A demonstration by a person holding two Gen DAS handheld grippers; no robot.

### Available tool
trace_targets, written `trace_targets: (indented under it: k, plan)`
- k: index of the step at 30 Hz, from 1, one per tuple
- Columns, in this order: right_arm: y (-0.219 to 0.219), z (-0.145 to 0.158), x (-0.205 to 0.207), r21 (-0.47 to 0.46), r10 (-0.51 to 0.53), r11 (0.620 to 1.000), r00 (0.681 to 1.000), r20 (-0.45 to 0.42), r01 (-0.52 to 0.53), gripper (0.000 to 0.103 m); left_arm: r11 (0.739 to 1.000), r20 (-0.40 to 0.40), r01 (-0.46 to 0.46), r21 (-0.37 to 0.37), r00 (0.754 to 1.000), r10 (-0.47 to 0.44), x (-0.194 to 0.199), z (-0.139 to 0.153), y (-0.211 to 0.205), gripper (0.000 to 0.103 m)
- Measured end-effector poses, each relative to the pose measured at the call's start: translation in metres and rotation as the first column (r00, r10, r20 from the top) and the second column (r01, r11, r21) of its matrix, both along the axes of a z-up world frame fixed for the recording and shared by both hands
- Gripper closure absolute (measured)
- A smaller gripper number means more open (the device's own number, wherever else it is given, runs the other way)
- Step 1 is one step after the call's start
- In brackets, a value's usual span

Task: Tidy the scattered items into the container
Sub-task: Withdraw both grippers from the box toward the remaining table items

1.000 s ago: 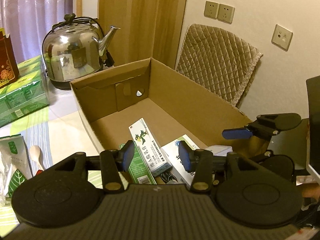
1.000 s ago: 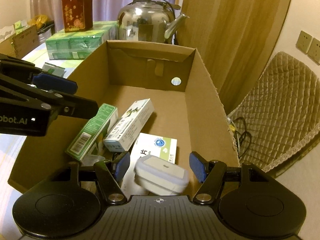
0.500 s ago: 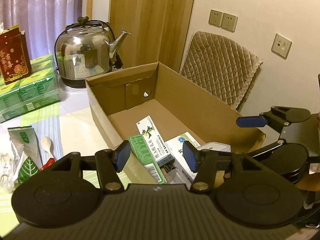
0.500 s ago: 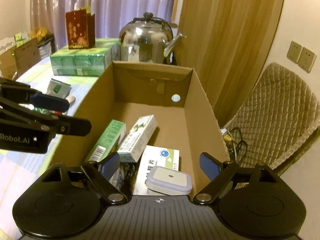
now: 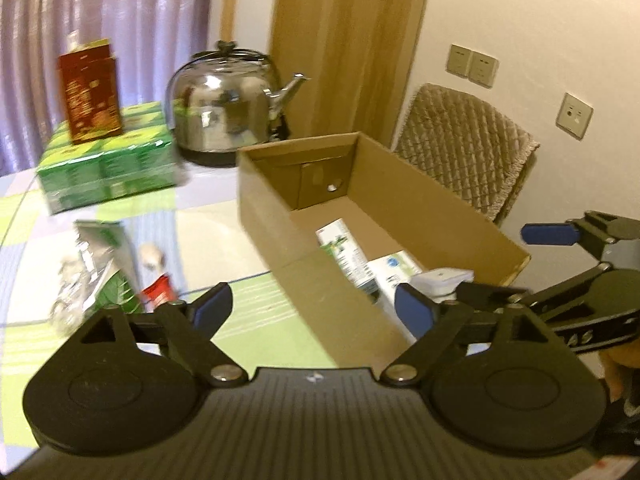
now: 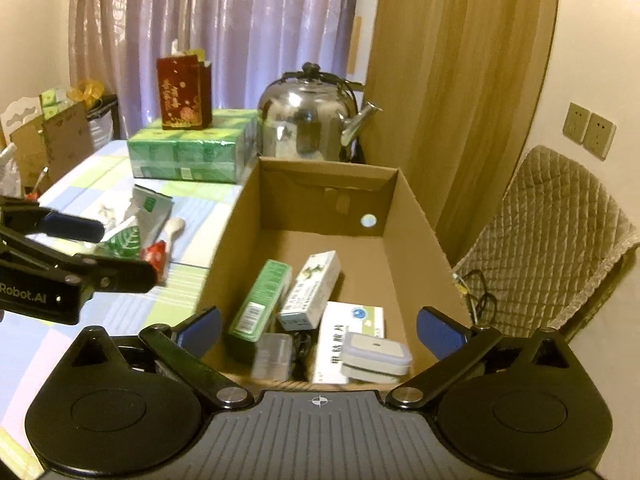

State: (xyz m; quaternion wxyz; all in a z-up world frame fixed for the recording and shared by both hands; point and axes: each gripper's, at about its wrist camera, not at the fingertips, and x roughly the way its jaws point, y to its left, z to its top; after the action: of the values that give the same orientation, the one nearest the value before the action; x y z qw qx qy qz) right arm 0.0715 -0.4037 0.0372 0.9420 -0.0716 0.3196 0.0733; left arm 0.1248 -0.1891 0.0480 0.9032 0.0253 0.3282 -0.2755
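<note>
Holding both claws wide open and empty, we keep the right claw over the box; packets lie ahead-left of the left claw.

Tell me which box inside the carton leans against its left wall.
The green box. It tilts against the carton's left wall; the white box beside it and the flat white-and-green box lie on the floor.

left gripper body: white "Robot.AI", start cut off by the left frame edge
white flat box in cardboard box: large dark Chinese characters, not legible
green box: barcode, digits unreadable
red bag, far: gold characters, unreadable
</note>
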Motion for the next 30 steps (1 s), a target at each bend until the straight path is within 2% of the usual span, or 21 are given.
trace_targets:
  k: [2,6,11,18,24,30]
  plan:
    - [0.007,0.000,-0.005,0.005,0.010,1.000,1.000,0.000,-0.010,0.002,0.999,0.001,-0.037,0.003,0.999,0.037,-0.005,-0.002,0.017,0.007]
    - [0.027,0.002,-0.014,0.017,0.041,0.999,0.999,0.006,-0.041,0.002,0.995,0.004,-0.099,0.026,0.995,0.098,-0.015,-0.007,0.052,0.001]
    - [0.058,0.006,-0.024,0.044,0.089,0.995,0.995,0.034,-0.090,0.002,0.983,0.002,-0.177,0.054,0.984,0.177,-0.024,-0.012,0.096,0.001]
    - [0.111,0.010,-0.031,0.061,0.197,0.978,0.978,0.061,-0.201,0.002,0.967,0.007,-0.238,0.091,0.971,0.238,-0.027,-0.017,0.141,0.001]
    - [0.149,-0.001,-0.024,0.037,0.278,0.960,0.960,0.040,-0.279,0.002,0.958,-0.001,-0.263,0.115,0.964,0.265,-0.021,-0.023,0.172,0.001]
    - [0.169,-0.018,-0.007,0.026,0.299,0.954,0.954,0.005,-0.299,0.002,0.950,-0.024,-0.286,0.123,0.956,0.291,-0.002,-0.039,0.198,0.001]
